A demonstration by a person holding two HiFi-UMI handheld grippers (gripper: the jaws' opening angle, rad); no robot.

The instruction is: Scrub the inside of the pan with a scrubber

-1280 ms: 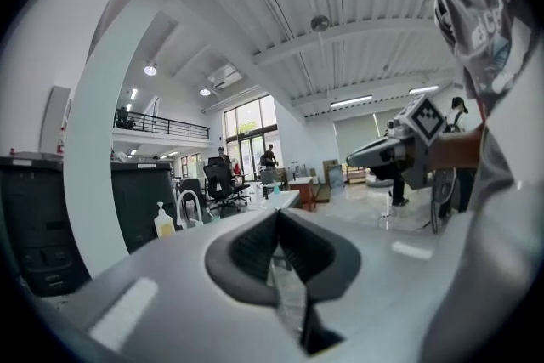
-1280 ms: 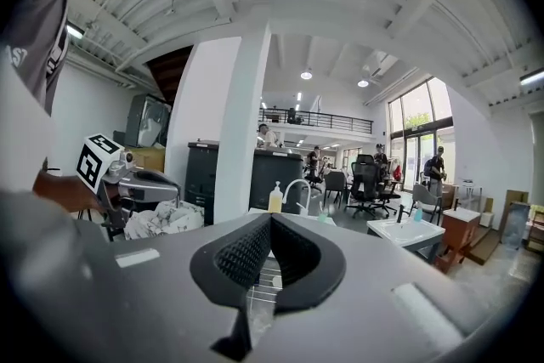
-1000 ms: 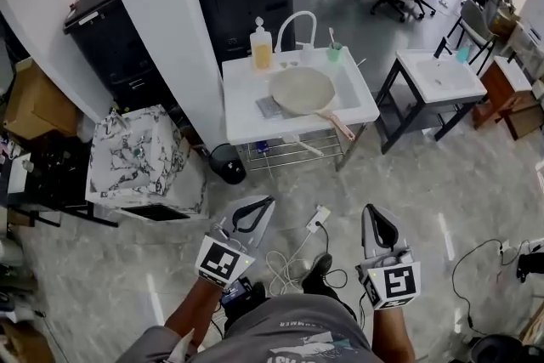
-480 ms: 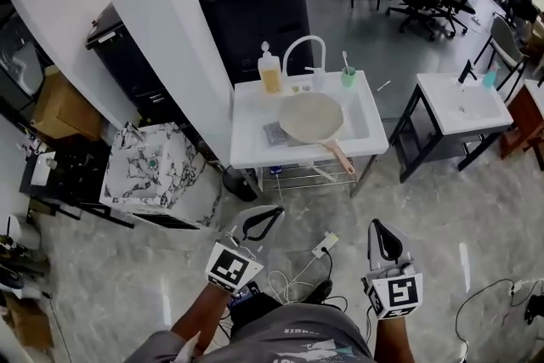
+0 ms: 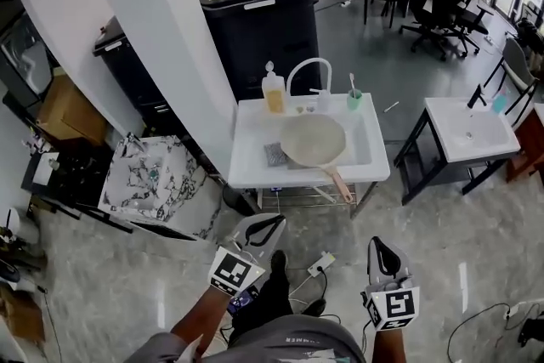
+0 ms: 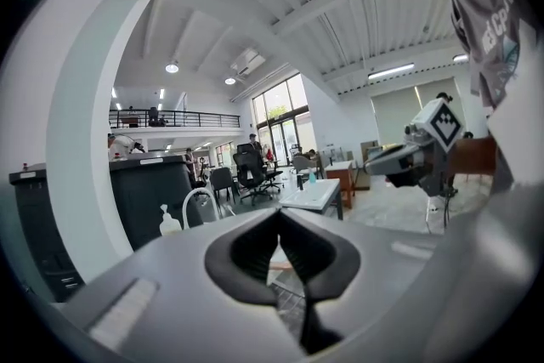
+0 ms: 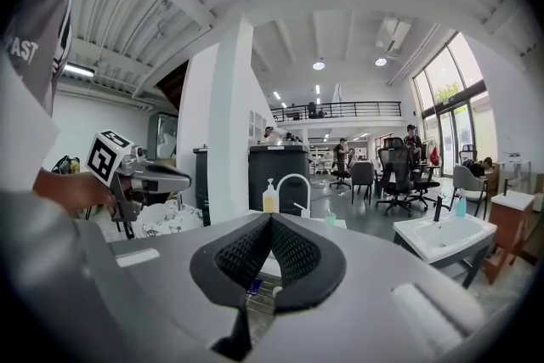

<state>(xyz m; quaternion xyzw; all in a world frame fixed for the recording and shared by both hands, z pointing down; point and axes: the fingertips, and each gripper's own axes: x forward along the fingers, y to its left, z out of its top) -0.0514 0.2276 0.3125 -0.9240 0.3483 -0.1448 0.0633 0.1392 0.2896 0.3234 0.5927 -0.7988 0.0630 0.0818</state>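
A beige pan (image 5: 313,139) lies in the white sink stand (image 5: 246,168) a few steps ahead, its handle (image 5: 340,182) pointing toward me. Just left of the pan a grey scrubber (image 5: 274,154) sits on the sink's ledge. Both grippers hang low over the floor, far short of the sink. My left gripper (image 5: 277,220) (image 6: 279,212) is shut and holds nothing. My right gripper (image 5: 376,241) (image 7: 271,218) is also shut and empty. At the sink's back stand a soap bottle (image 5: 273,90) (image 7: 270,198) and a curved faucet (image 5: 308,72).
A white column (image 5: 144,30) and a marbled box (image 5: 153,174) stand left of the sink. Black bins (image 5: 259,4) are behind it, and a second white sink stand (image 5: 467,128) is to the right. A power strip (image 5: 321,263) with cables lies on the floor between me and the sink.
The sink and pan have drifted lower and nearer in the head view as I step toward them. Both grippers stay shut, low in front of me.
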